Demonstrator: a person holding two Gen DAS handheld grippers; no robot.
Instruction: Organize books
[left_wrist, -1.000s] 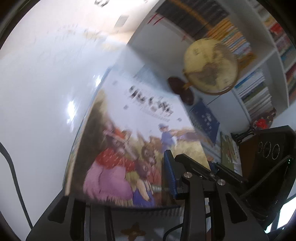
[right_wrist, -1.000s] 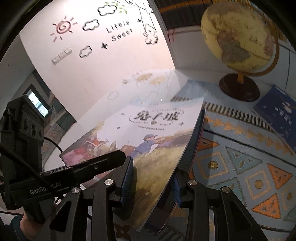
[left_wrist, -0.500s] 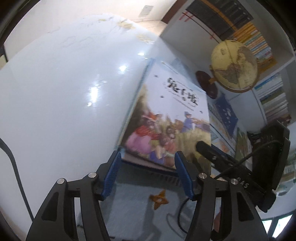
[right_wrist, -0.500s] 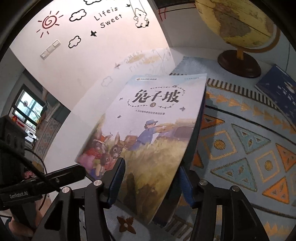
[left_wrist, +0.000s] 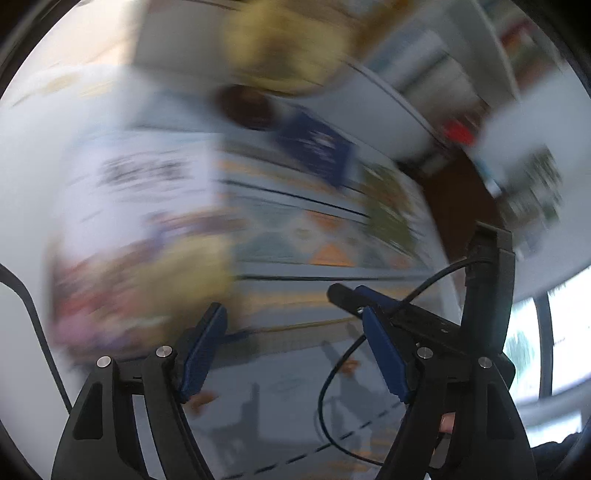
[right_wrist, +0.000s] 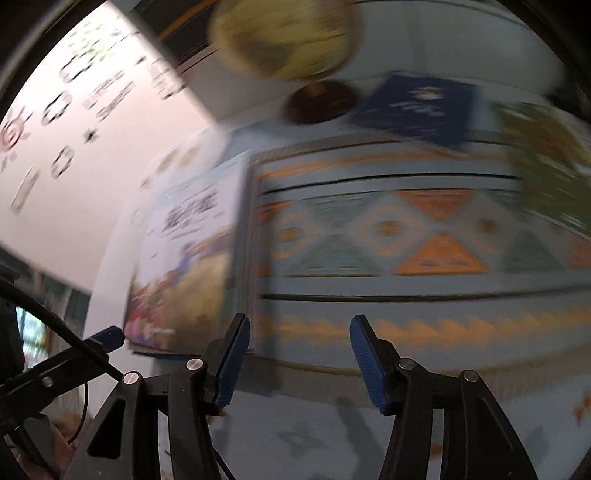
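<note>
left hand-held gripper opening, seemingly beside picture book.

Nothing can be read: the dark title on the pale illustrated picture book, the white print on the dark blue book and the black lettering on the pinkish-white wall are all blurred.

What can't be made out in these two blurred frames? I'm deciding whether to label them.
- Picture book: title and cover art smeared by motion blur in both views.
- Blue book: cover print unreadable, blurred.
- Green book: cut off by the right wrist view's edge.
- Globe: top cut off, map blurred.
- Shelf books: spines only streaks.
- Left gripper, jaws opening, and right gripper are sharp, nothing between the jaws.
</note>
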